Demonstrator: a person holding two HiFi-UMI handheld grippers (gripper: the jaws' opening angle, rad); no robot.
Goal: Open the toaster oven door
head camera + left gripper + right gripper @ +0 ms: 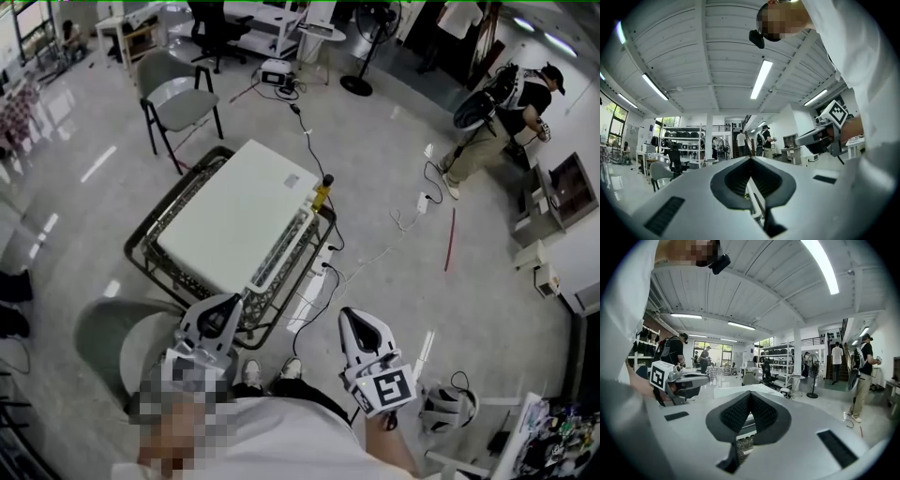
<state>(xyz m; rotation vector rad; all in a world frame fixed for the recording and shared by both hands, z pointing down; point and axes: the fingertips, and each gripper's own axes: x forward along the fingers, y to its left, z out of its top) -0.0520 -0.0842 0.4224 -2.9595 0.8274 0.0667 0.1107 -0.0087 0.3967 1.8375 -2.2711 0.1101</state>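
No toaster oven shows in any view. In the head view my left gripper (218,317) and my right gripper (353,323) are both held close to the person's body. They point toward a white table (234,216) on a dark metal frame (150,246). In the left gripper view the left gripper (751,160) has its pads together with nothing between them. The right gripper (750,395) is likewise shut and empty in its own view. The two grippers are well apart from the table and from each other.
A yellow-and-black item (322,194) sits at the table's far right corner. Cables and a power strip (424,200) trail over the floor. A grey chair (178,94) stands beyond the table, a fan (360,56) farther back. A person (506,112) bends at the right.
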